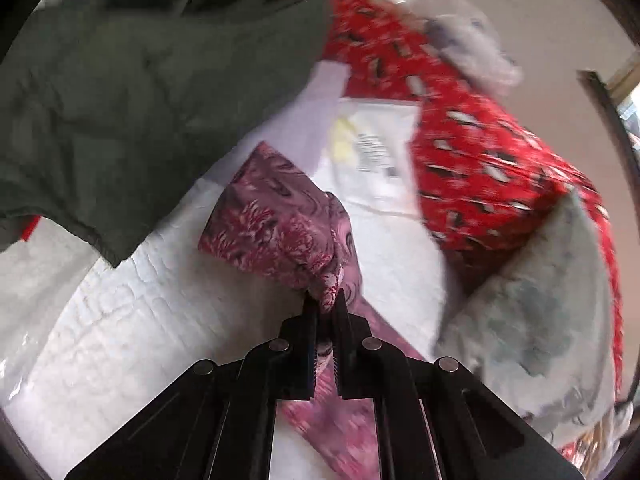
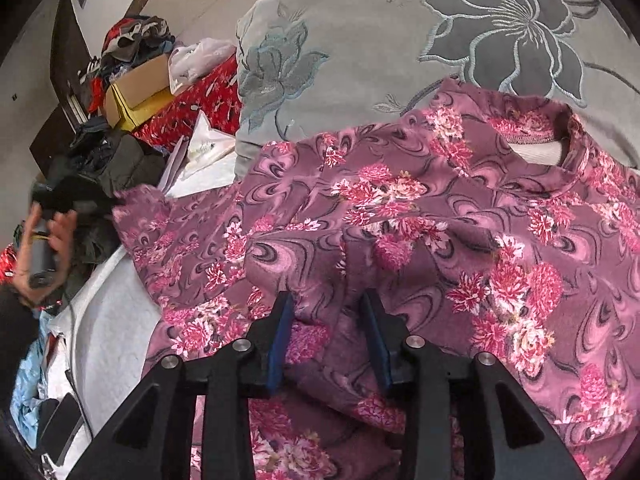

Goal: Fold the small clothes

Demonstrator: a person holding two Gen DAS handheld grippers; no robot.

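Observation:
A small pink-and-maroon floral top (image 2: 420, 216) lies on the white quilted bed cover (image 2: 116, 320), its neckline (image 2: 540, 148) at the upper right. My right gripper (image 2: 328, 308) is open just above the top's middle, a raised fold of cloth between its blue-padded fingers (image 2: 282, 340). My left gripper (image 1: 325, 300) is shut on a bunched part of the same top (image 1: 280, 224), lifted off the white cover (image 1: 140, 320).
A grey pillow with embroidered flowers (image 2: 400, 40) lies behind the top; it also shows in the left wrist view (image 1: 540, 300). A dark green garment (image 1: 140, 92), a red patterned blanket (image 1: 480, 168), papers (image 1: 372, 152), a cardboard box (image 2: 140, 88) and piled clothes (image 2: 132, 36) crowd the bed.

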